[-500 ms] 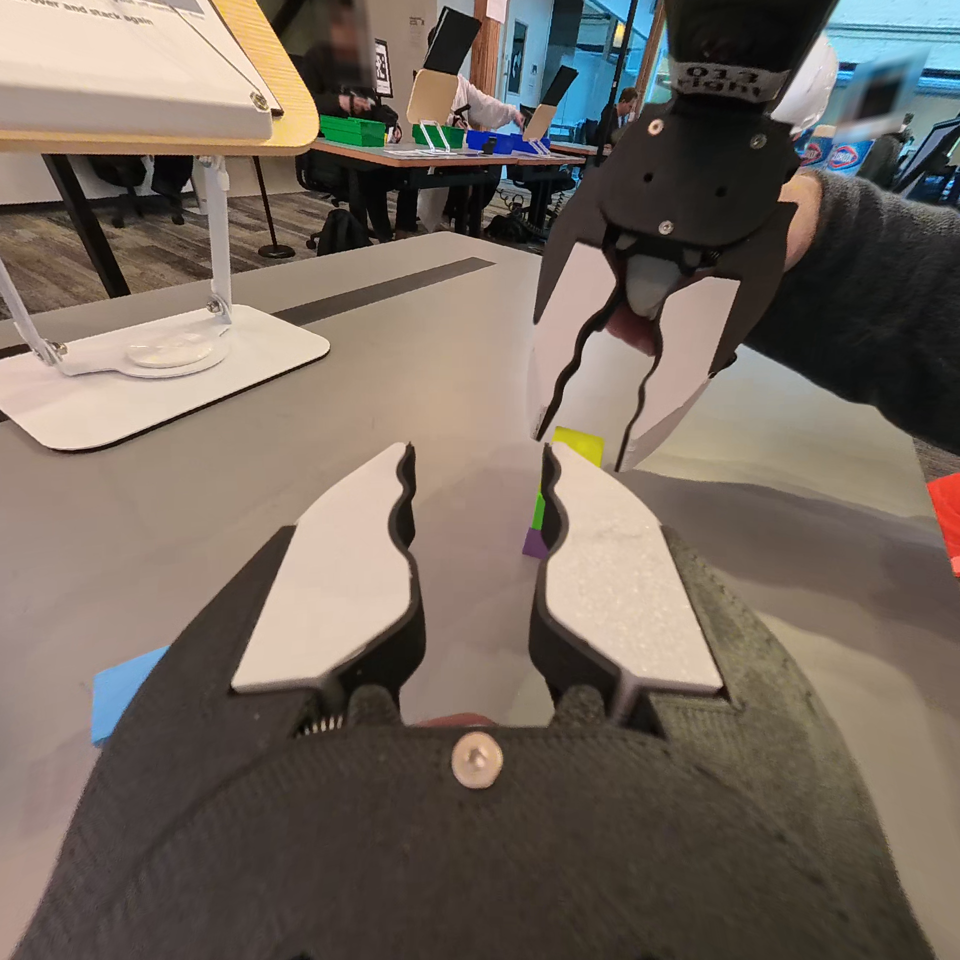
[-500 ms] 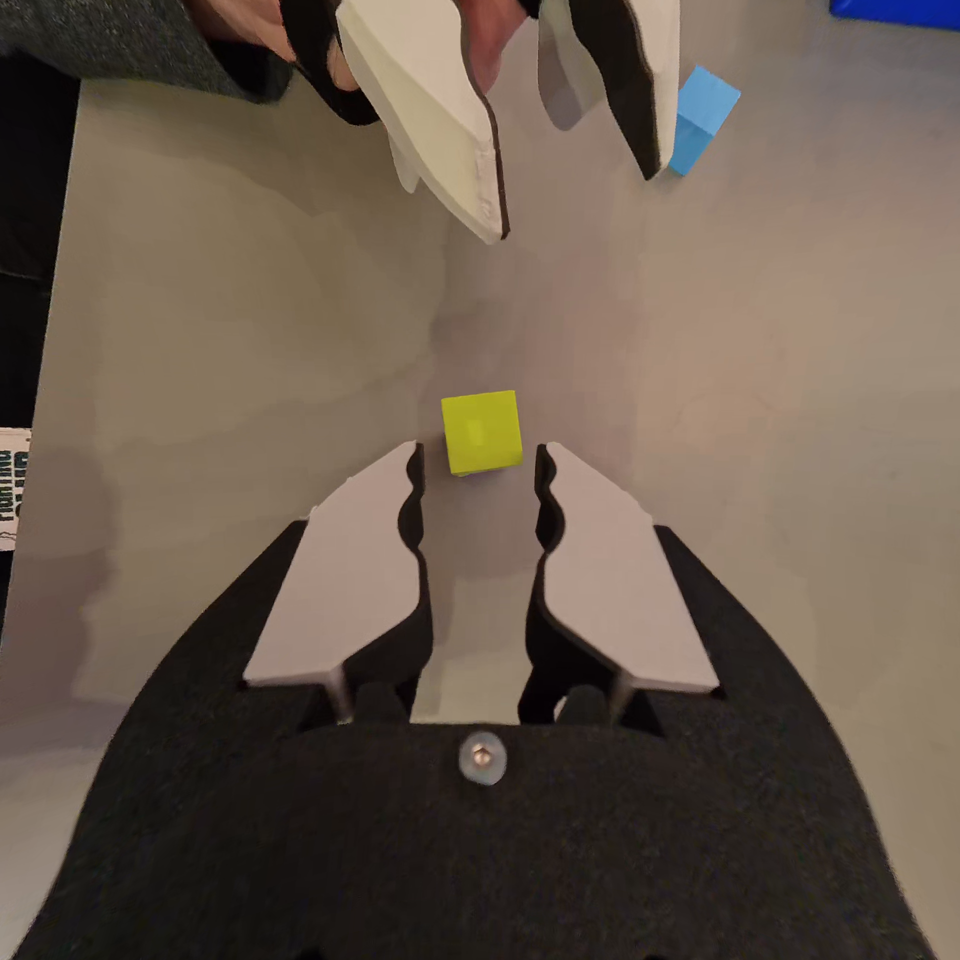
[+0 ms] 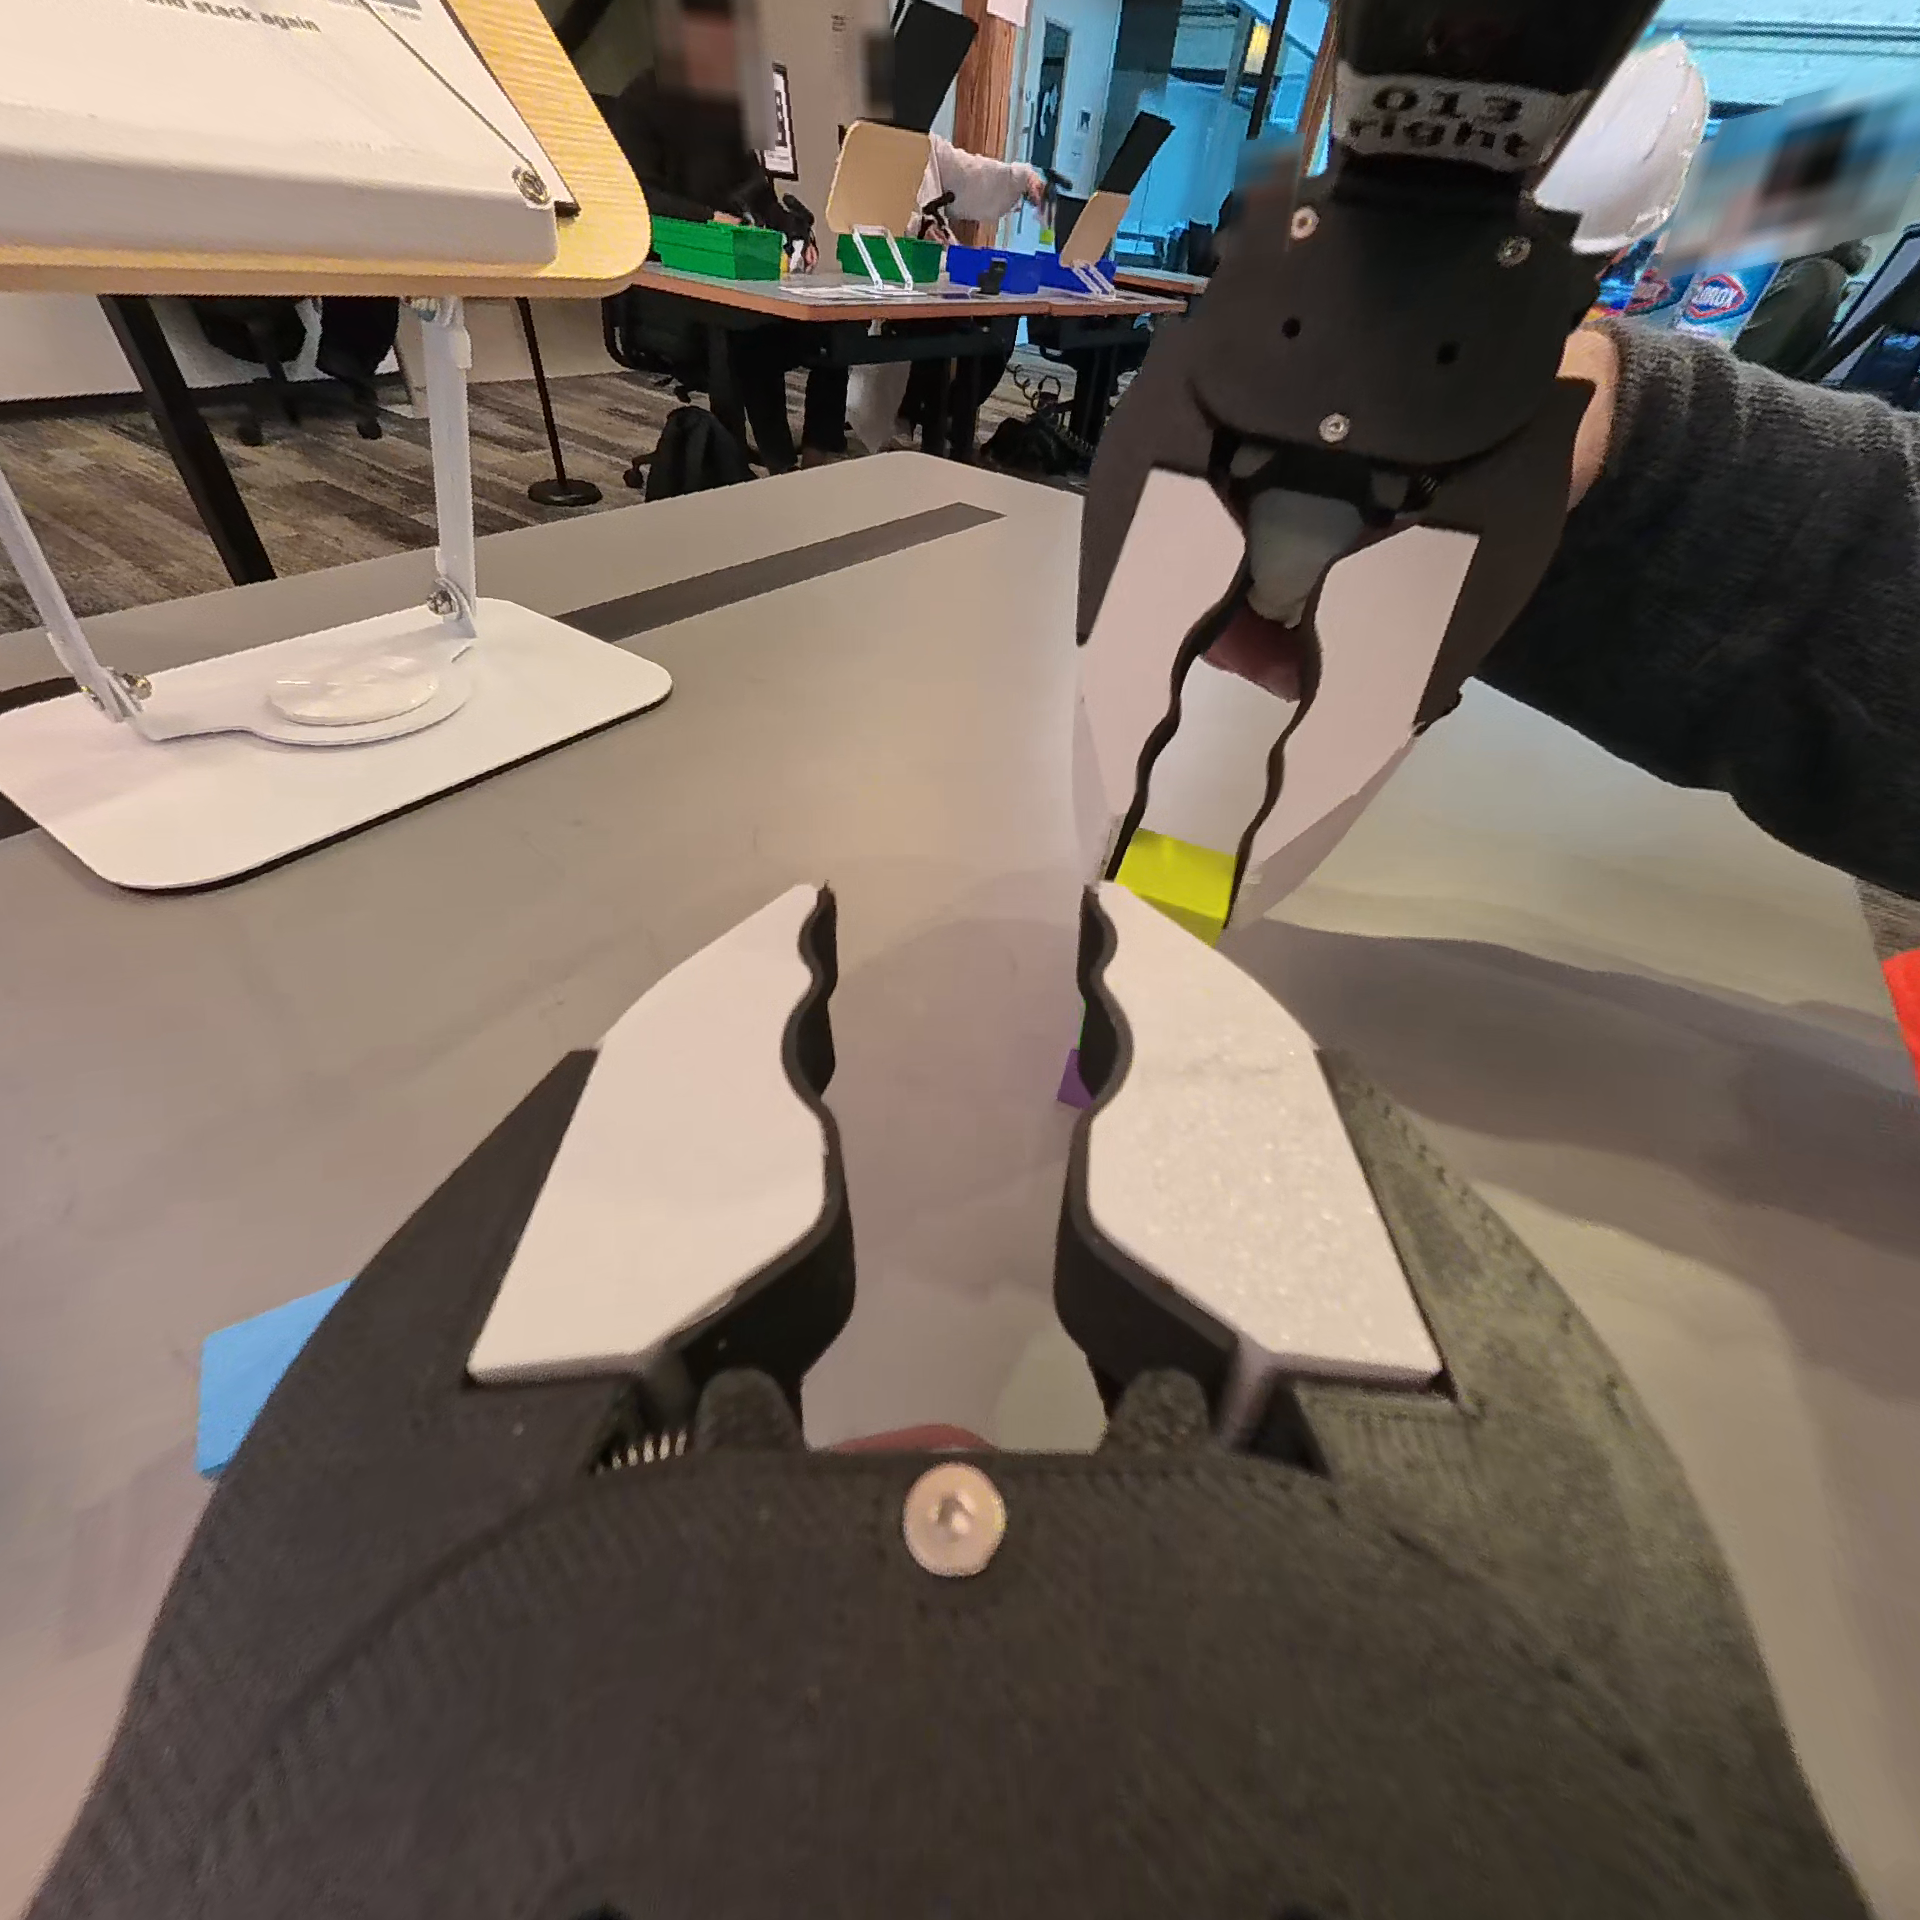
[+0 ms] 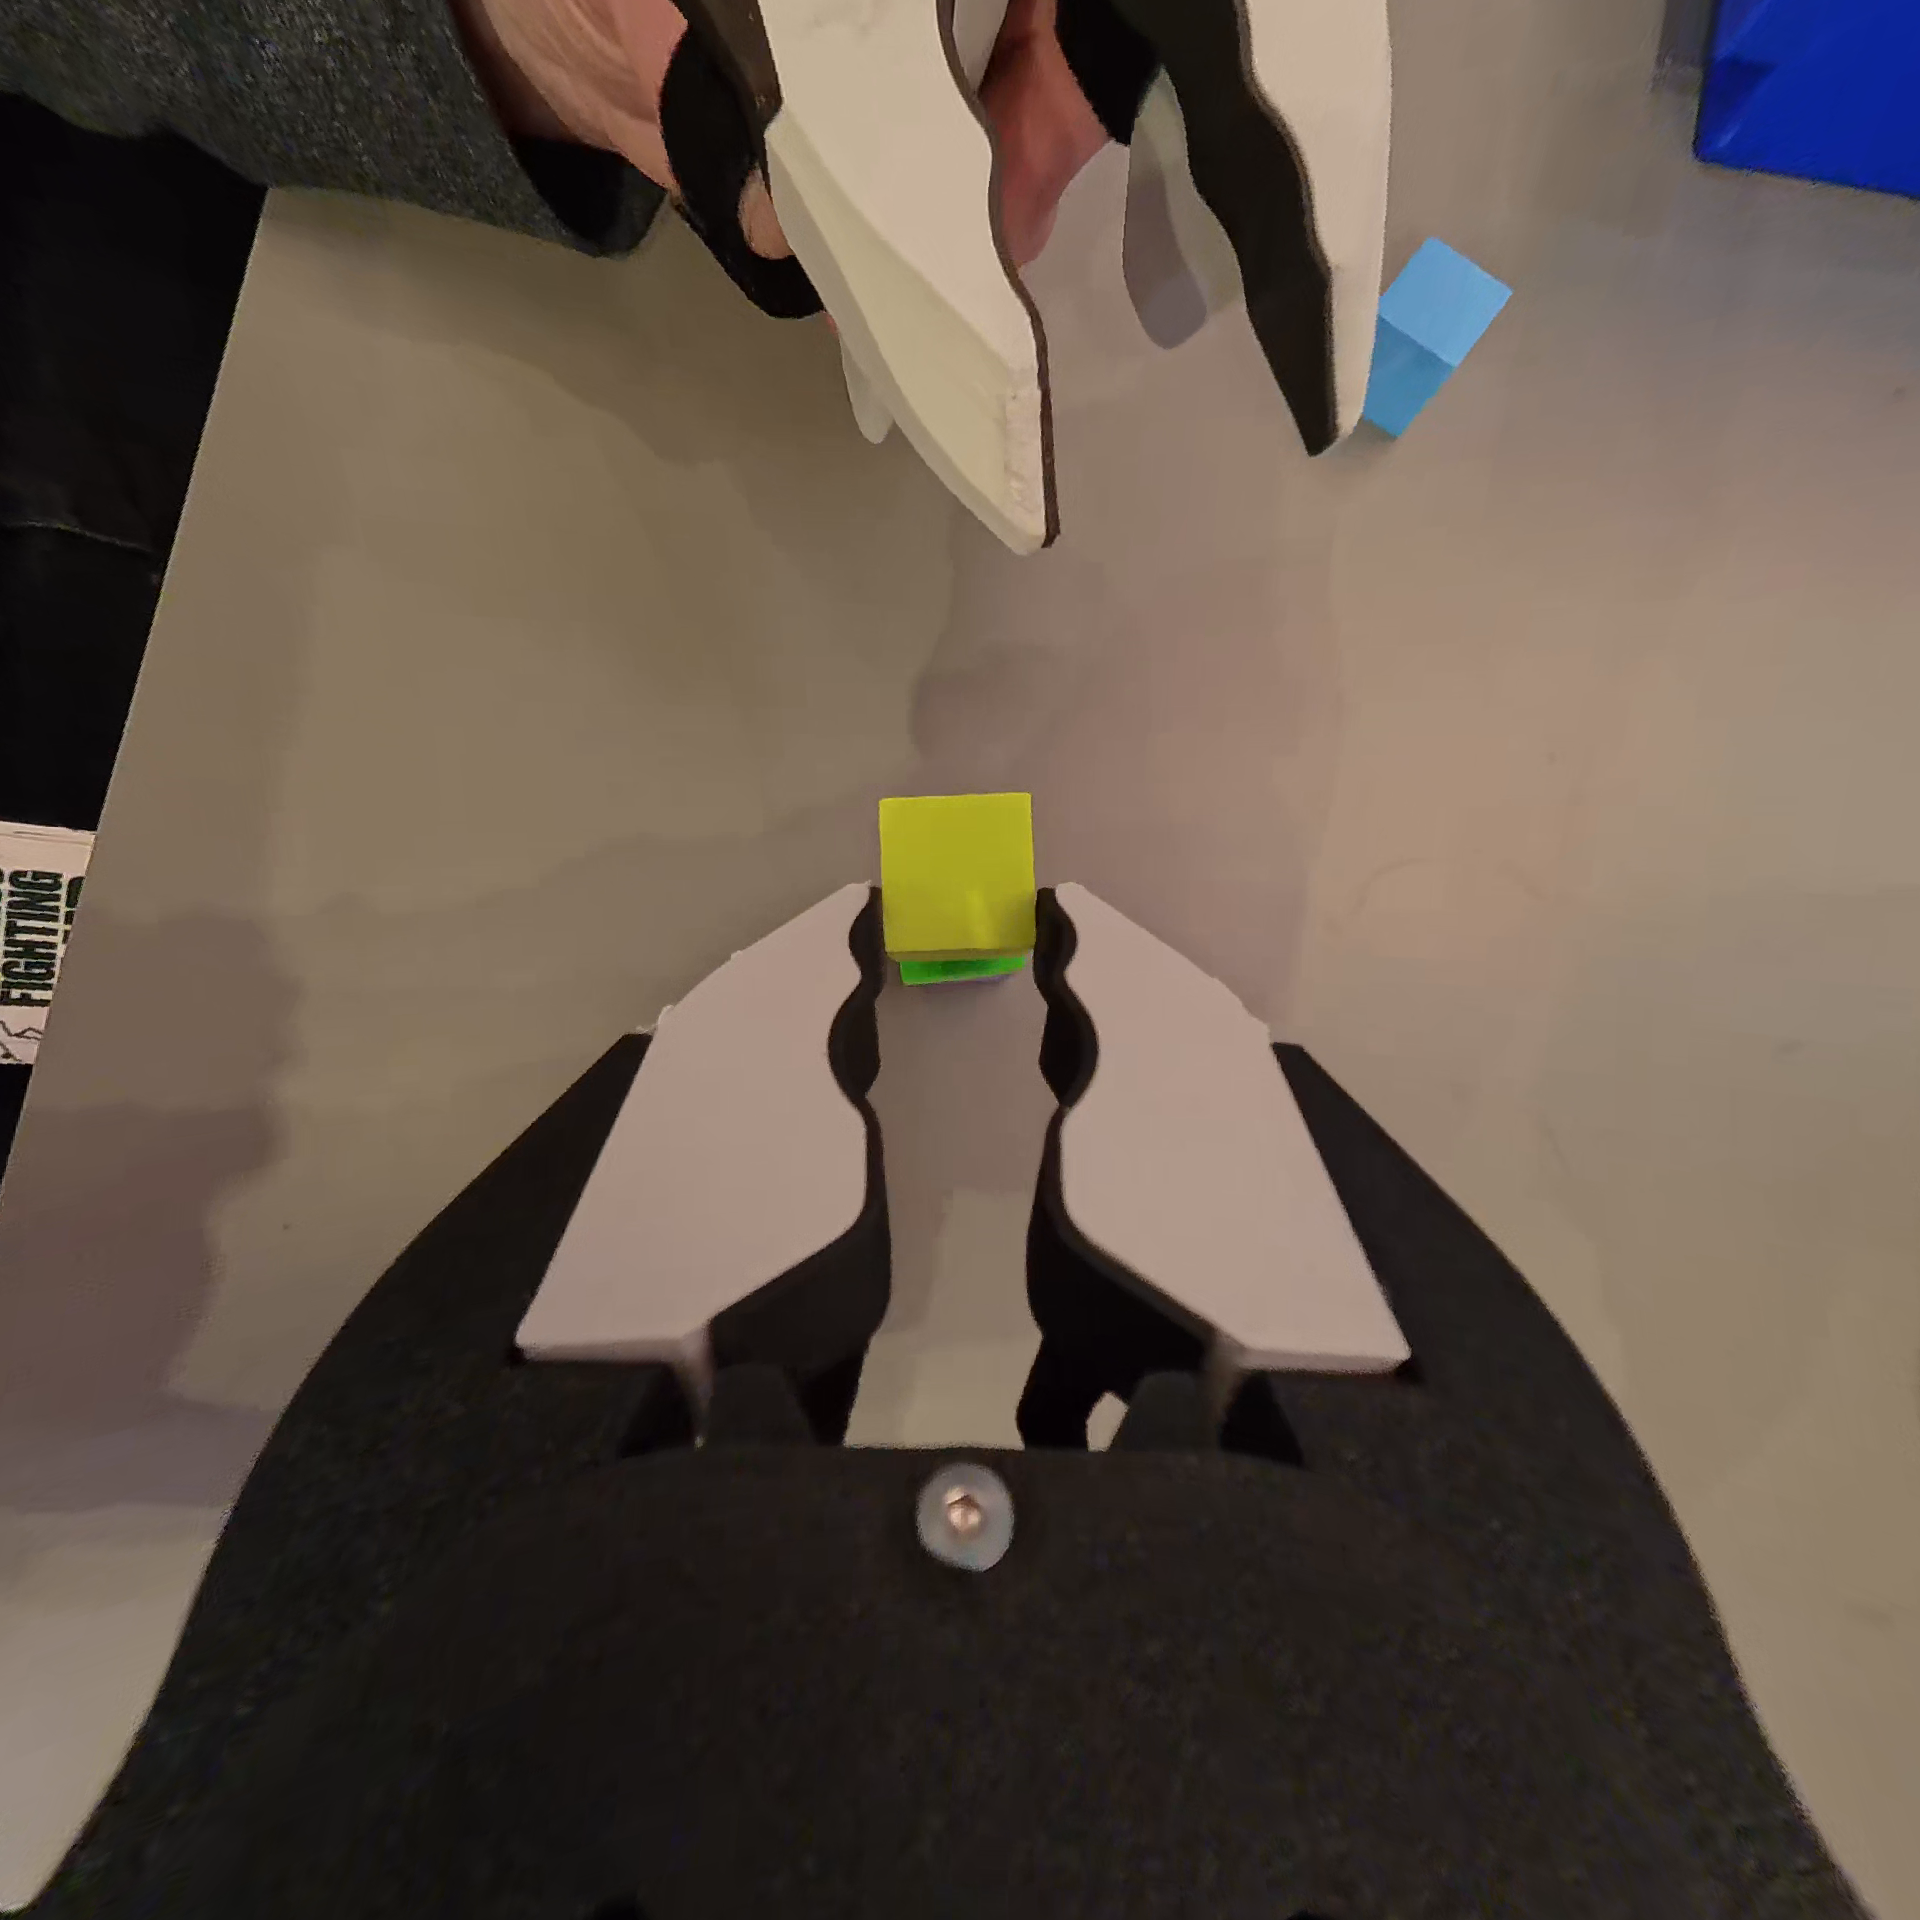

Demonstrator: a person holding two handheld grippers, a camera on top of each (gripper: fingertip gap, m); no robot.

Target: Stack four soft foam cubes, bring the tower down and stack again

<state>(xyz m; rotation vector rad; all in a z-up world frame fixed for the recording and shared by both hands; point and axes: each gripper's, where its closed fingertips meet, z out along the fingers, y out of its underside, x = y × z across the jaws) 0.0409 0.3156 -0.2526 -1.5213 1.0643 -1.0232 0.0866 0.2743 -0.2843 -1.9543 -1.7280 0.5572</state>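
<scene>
Right wrist view: the right gripper (image 4: 956, 904) clamps the yellow cube (image 4: 956, 868) atop a green cube (image 4: 940, 971). Beyond hangs the left gripper (image 4: 1184, 488), jaws apart and bare, partly hiding the blue cube (image 4: 1439, 332); a blue bin (image 4: 1808, 94) stands farther off.

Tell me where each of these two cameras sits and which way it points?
Left wrist view: on the left claw, looking level across the grey table; its open fingers and the right claw on the yellow foam cube show.
Right wrist view: on the right claw, looking steeply down at that cube; the left claw shows.
Shared: both claws, yellow cube, light-blue foam cube.
</scene>
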